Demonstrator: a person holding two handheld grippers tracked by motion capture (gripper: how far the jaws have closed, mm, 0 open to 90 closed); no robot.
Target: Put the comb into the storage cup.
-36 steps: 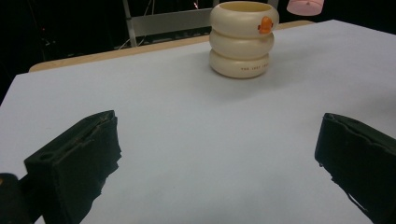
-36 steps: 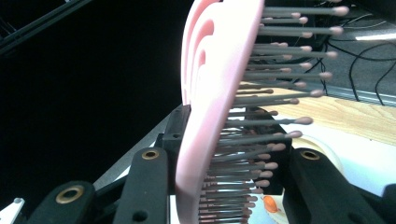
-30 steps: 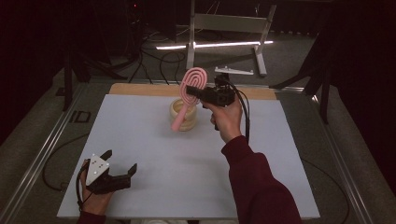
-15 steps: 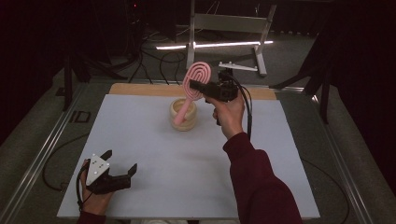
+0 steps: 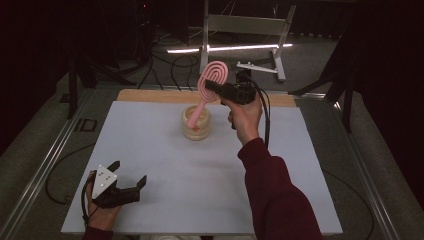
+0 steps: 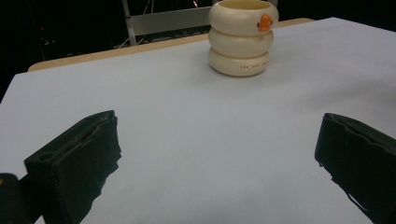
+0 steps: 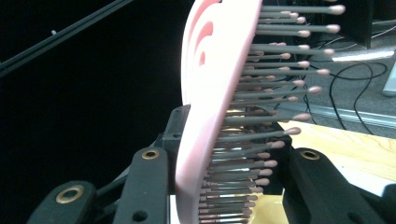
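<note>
Lift was the one change from a second earlier: the right gripper [image 5: 216, 88] had carried the pink hairbrush [image 5: 209, 85] higher, so that its handle end hung at the mouth of the cream holder [image 5: 196, 129] rather than deeper inside. Its jaws were clamped on the brush, one jaw against the smooth pink back and the other against the bristle side, as the right gripper view showed [image 7: 219, 140], with the oval head standing up and tilted above them. The left gripper [image 5: 127, 185] had not moved; it rested at the near left corner of the white worktop [image 5: 150, 150], its jaws wide apart and holding nothing, well apart from the holder. From the left gripper view the holder [image 6: 240, 39] stood upright, built of three stacked rings with a small orange mark near its rim. Count: one hairbrush, one holder, two grippers.
</note>
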